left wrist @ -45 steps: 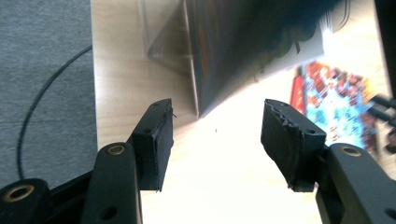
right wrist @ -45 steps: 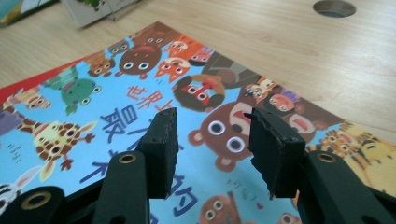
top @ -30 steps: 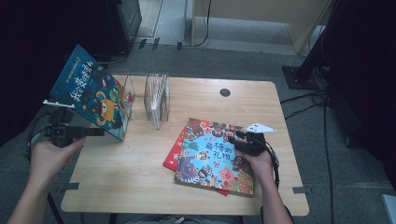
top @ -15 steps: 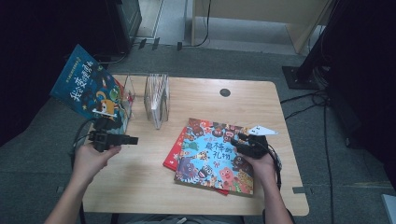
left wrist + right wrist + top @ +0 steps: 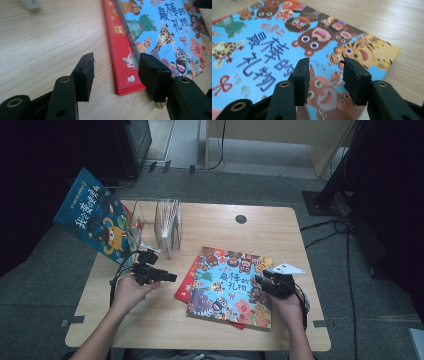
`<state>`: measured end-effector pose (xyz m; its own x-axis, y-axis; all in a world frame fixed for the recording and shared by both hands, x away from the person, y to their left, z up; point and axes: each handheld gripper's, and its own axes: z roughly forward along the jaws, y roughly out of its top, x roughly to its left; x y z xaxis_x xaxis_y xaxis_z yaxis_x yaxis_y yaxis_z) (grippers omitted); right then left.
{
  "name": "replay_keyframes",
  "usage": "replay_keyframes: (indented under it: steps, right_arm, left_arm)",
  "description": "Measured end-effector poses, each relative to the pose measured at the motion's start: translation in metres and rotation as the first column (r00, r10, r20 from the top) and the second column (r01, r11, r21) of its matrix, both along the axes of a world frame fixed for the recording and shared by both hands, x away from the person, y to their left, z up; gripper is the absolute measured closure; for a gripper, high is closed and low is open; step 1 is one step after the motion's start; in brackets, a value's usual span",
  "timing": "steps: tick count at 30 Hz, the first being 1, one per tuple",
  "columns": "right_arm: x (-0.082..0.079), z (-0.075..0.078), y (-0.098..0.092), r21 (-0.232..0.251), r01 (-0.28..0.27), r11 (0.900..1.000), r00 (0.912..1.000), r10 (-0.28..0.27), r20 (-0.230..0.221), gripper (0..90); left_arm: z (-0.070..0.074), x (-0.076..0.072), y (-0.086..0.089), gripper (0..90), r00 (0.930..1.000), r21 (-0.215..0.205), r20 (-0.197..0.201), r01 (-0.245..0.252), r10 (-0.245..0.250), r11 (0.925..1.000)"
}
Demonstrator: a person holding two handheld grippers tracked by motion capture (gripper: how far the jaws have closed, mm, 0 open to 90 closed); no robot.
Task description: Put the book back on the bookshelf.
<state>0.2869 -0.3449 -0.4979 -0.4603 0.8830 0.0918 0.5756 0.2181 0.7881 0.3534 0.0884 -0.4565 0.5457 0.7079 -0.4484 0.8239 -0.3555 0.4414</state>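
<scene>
Near the worktop's (image 5: pixel 210 220) front edge, the right claw (image 5: pixel 266 281) hovers empty over the blue picture book (image 5: pixel 227 287), its jaws just narrowing. The left claw (image 5: pixel 167 277), spread and empty, points toward the red book (image 5: pixel 120 57) beneath.

Table (image 5: pixel 210 330) evenly lit, surroundings dark (high view soft); gripper views blurred at far edges.

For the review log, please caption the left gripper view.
Left gripper, jaws open and empty, approaches the red book's corner under the blue animal picture book.
</scene>
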Motion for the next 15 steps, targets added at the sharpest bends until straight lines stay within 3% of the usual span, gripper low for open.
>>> replay_keyframes:
  steps: [4,6,9,12,15]
  right_arm:
    - [-0.009,-0.002,-0.009,-0.010,0.027,1.000,0.9996,-0.027,-0.001,68.7]
    - [-0.014,-0.003,-0.014,-0.005,0.050,0.999,0.9987,-0.050,-0.009,73.3]
    - [-0.021,-0.004,-0.022,0.011,0.092,0.996,0.9955,-0.091,-0.024,80.9]
    - [-0.027,-0.006,-0.032,0.015,0.138,0.990,0.9897,-0.137,-0.041,85.7]
    - [-0.029,-0.009,-0.037,-0.011,0.168,0.986,0.9838,-0.168,-0.062,87.5]
  left_arm:
    - [-0.007,0.002,-0.013,57.0,0.9992,-0.017,0.006,0.039,-0.039,0.9991]
    - [-0.010,0.001,-0.019,73.0,0.9962,-0.019,0.020,0.085,-0.085,0.9962]
    - [-0.015,-0.001,-0.029,79.3,0.9906,0.029,0.056,0.123,-0.125,0.9919]
    - [-0.019,0.000,-0.034,84.0,0.9888,0.010,0.055,0.138,-0.139,0.9903]
    - [-0.023,-0.001,-0.038,87.0,0.9882,-0.020,0.041,0.148,-0.147,0.9887]
